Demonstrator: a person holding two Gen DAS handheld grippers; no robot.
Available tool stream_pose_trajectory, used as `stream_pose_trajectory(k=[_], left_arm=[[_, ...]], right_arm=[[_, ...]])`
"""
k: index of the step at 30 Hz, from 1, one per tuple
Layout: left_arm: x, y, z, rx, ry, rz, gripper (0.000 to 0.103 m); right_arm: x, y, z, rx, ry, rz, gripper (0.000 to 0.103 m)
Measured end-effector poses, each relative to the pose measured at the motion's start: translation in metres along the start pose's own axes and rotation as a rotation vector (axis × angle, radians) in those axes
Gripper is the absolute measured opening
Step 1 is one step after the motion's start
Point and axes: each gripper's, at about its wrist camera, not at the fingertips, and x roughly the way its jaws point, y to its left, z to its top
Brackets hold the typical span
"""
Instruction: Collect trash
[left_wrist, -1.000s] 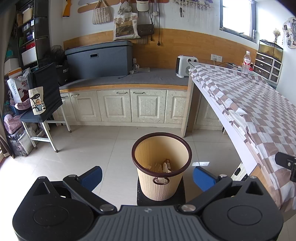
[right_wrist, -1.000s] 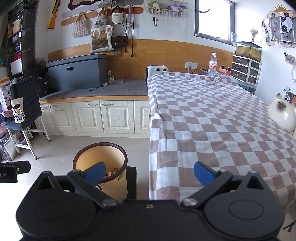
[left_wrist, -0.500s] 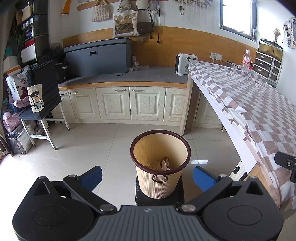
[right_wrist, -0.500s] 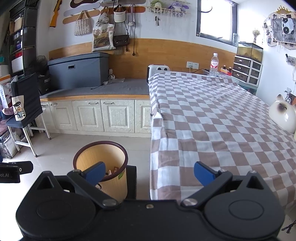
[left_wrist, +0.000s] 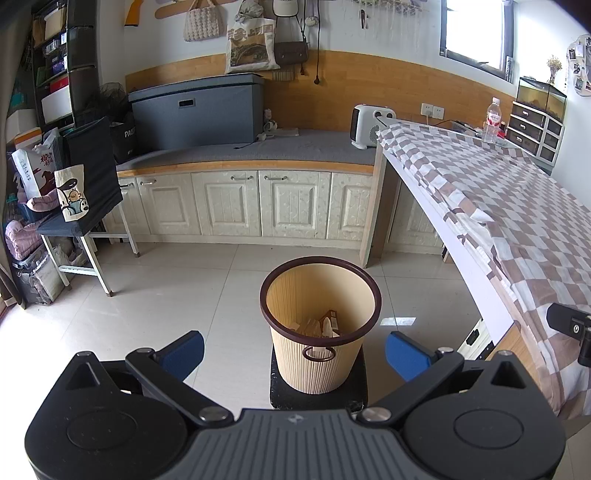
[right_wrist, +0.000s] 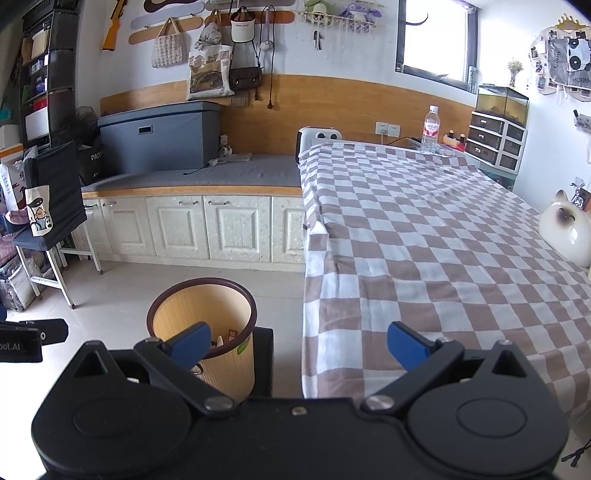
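Observation:
A beige ribbed trash bin (left_wrist: 320, 354) with a dark brown rim stands on a black block on the floor, beside the table's left edge. Paper scraps and a small carton (left_wrist: 322, 325) lie at its bottom. My left gripper (left_wrist: 294, 353) hangs open above and in front of the bin, nothing between its blue pads. In the right wrist view the same trash bin (right_wrist: 207, 325) sits at lower left, partly behind the left blue pad. My right gripper (right_wrist: 300, 344) is open and empty over the near edge of the checked tablecloth (right_wrist: 436, 251).
White cabinets with a grey-topped counter (left_wrist: 251, 151) run along the back wall. A folding stand with bags (left_wrist: 79, 206) is at the left. A water bottle (right_wrist: 430, 130), a small heater (right_wrist: 318, 140) and a cat figurine (right_wrist: 565, 229) are at the table's edges.
Both views have tilted slightly, so the bin sits a little higher and nearer centre in the left wrist view. Both grippers stay open and empty.

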Motion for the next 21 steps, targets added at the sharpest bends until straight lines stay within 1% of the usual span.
stream_pose_trajectory(k=[21], left_arm=[[0.0012,-0.0006,-0.0033,-0.002,0.006,-0.002,0.103]], right_arm=[[0.0007,-0.0005,0.0001,-0.011,0.004,0.006,0.103]])
